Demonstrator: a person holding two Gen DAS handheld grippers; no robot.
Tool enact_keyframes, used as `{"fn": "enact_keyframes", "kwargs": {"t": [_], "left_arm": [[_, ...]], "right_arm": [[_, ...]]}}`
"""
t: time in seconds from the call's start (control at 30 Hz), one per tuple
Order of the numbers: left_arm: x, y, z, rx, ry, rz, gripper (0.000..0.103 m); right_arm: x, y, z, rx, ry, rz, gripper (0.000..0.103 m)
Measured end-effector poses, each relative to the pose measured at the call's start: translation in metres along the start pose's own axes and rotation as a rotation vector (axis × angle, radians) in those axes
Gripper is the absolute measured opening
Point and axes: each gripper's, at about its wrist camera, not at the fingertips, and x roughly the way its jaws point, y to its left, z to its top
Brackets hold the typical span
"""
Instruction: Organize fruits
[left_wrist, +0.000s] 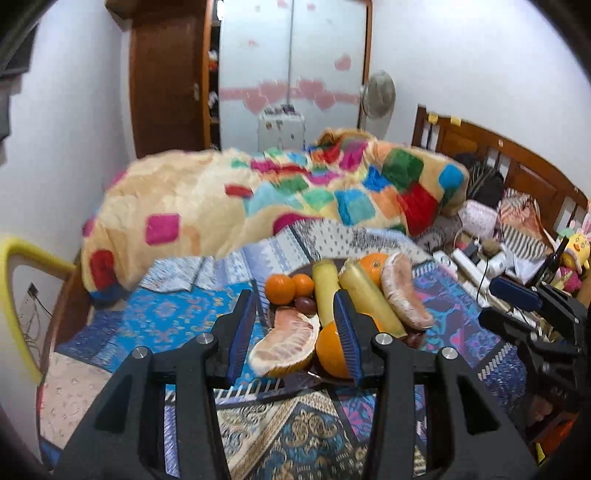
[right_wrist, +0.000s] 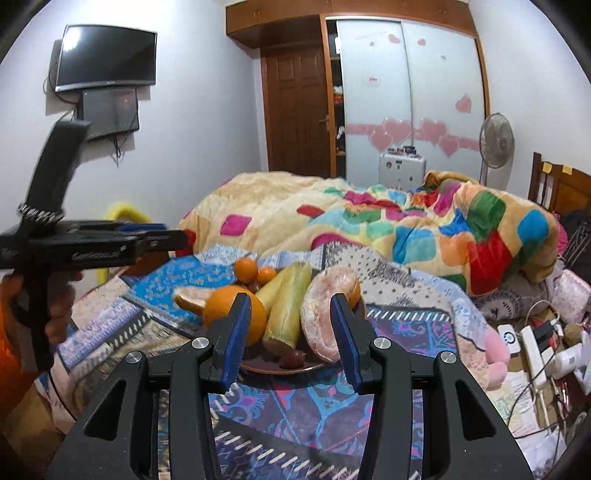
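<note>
The right claw (right_wrist: 290, 341) hangs with its blue-padded jaws spread wide, holding nothing, just above a brown plate (right_wrist: 295, 369) of fruit on a patterned bedspread (right_wrist: 280, 410). On the plate lie a large orange (right_wrist: 229, 308), two peeled pomelo segments (right_wrist: 319, 314), pale yellow-green wedges (right_wrist: 286, 306), small oranges (right_wrist: 246, 268) and dark grapes (right_wrist: 293, 357). The left claw (right_wrist: 162, 236) shows at the left edge, held level, seen side-on
</note>
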Motion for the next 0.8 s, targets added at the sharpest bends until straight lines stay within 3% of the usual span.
{"fn": "enact_keyframes", "kwargs": {"t": [0.2, 0.3, 0.4, 0.5, 0.53, 0.57, 0.63, 0.7, 0.8], "left_arm": [[-0.082, -0.022, -0.012, 0.031, -0.176, 0.058, 0.051], [-0.122, -0.035, -0.020, 0.043, -0.261, 0.072, 0.059], [-0.154, -0.047, -0.025, 0.052, -0.313, 0.075, 0.059], [-0.179, -0.054, -0.030, 0.041, -0.344, 0.060, 0.060], [-0.183, -0.054, -0.030, 0.037, -0.350, 0.056, 0.064], [-0.191, -0.056, -0.032, 0.030, -0.359, 0.049, 0.076], [-0.204, -0.058, -0.036, 0.011, -0.390, 0.047, 0.083], [-0.217, -0.061, -0.041, 0.012, -0.417, 0.057, 0.083], [-0.231, -0.065, -0.047, 0.010, -0.427, 0.056, 0.085]], "right_arm": [[-0.055, 0.014, 0.020, 0.005, -0.109, -0.018, 0.042], [-0.087, 0.025, 0.027, 0.002, -0.180, -0.036, 0.051], [-0.116, 0.038, 0.030, -0.014, -0.240, -0.053, 0.052], [-0.140, 0.050, 0.031, -0.019, -0.286, -0.060, 0.064], [-0.149, 0.054, 0.030, -0.023, -0.305, -0.064, 0.065], [-0.153, 0.056, 0.030, -0.026, -0.314, -0.067, 0.065], [-0.162, 0.061, 0.030, -0.033, -0.338, -0.073, 0.072], [-0.173, 0.066, 0.028, -0.032, -0.361, -0.077, 0.081], [-0.183, 0.070, 0.026, -0.029, -0.384, -0.087, 0.085]]}}
